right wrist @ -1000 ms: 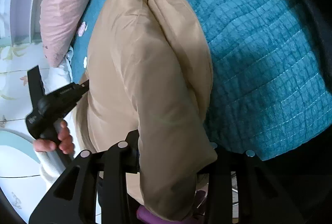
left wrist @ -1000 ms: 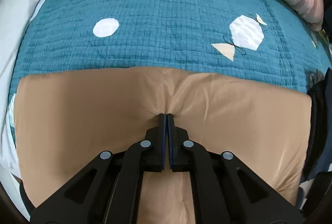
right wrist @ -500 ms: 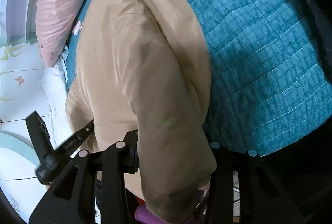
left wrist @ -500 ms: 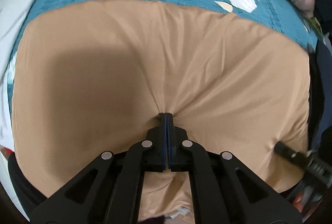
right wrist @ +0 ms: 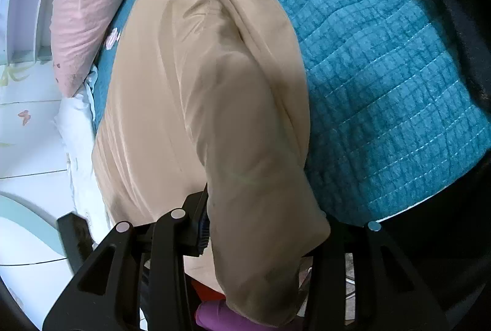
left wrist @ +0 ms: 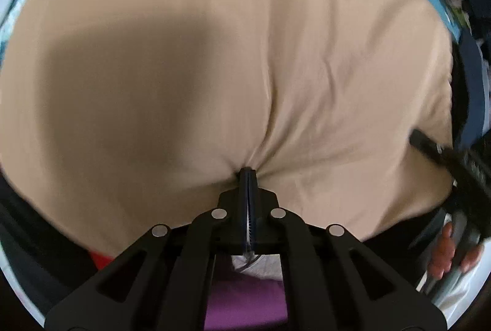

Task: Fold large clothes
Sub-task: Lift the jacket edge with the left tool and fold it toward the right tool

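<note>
Closer now, tan garment (left wrist: 276, 55) lies lengthwise up the bed, both jaws gripping.

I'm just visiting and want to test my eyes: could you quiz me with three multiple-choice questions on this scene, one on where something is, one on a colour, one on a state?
1. Where does the tan padded garment lie?
A. on the teal quilted bedspread
B. on a wooden floor
C. in a basket

2. What colour is the pillow by the bedspread's far edge?
A. yellow
B. pink
C. black

3. How is the left tool set?
A. wide open and empty
B. shut, pinching the tan fabric
C. holding a hanger

Answers:
1 A: the teal quilt shows on both sides of the garment.
2 B: its cloth is pale pink.
3 B: its fingers meet where the creases gather.
</note>
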Tool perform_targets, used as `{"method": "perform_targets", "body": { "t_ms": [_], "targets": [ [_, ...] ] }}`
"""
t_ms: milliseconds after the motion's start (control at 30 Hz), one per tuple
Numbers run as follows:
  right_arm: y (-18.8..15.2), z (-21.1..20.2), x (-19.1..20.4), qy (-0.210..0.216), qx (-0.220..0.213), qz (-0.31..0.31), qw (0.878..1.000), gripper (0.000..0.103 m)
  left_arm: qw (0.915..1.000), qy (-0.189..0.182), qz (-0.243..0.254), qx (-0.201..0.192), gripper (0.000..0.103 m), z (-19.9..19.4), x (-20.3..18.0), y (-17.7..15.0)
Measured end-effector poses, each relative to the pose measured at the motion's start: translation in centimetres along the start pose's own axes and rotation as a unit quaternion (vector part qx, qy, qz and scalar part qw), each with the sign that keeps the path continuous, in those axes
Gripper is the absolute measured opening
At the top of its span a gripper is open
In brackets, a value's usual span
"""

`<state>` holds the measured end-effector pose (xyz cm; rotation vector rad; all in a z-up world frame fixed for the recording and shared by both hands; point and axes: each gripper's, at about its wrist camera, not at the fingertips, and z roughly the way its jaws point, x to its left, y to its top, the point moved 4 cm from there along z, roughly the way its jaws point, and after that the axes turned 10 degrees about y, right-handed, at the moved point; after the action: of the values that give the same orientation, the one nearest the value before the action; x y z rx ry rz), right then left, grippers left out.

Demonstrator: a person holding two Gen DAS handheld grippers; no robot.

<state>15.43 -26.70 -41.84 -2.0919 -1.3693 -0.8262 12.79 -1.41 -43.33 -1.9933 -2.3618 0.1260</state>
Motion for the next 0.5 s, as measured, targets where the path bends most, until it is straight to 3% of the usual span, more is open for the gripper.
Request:
{"method": "perform_targets", "body": {
  "t_ms": [67, 133, 300, 367, 500],
  "targets": [
    [0.0, 0.0, 0.0, 0.002, -0.001, 0.002, 1.0, 0.038, 0.9997, 0.019, 0.014, 0.006, 0.001, 0.7, -0.1, -1.0],
    [0.0, -0.1, -0.5, 0.006, -0.001, 0.004, 1.0, 0.038, 0.9994, 0.025, -0.009, 0.02, 0.002, 3.3, 0.6, -1.1],
    [0.0, -0.3, -0.7, 0.004, 0.001, 0.002, 1.0, 0.038, 0.9974, -0.02, -0.032, 0.062, 0.0, 1.9, 0.8, -0.4],
    [0.0, -0.5, -0.9, 0.005, 0.002, 0.0, 1.0, 0.038, 0.9978, -0.047, -0.024, 0.04, 0.0, -0.7, 0.4, 0.2],
    [0.1, -0.6, -1.4, 0.013, 0.003, 0.008, 1.0, 0.038, 0.9993, -0.03, -0.02, -0.013, 0.0, -3.6, 0.3, 3.0]
  ]
}}
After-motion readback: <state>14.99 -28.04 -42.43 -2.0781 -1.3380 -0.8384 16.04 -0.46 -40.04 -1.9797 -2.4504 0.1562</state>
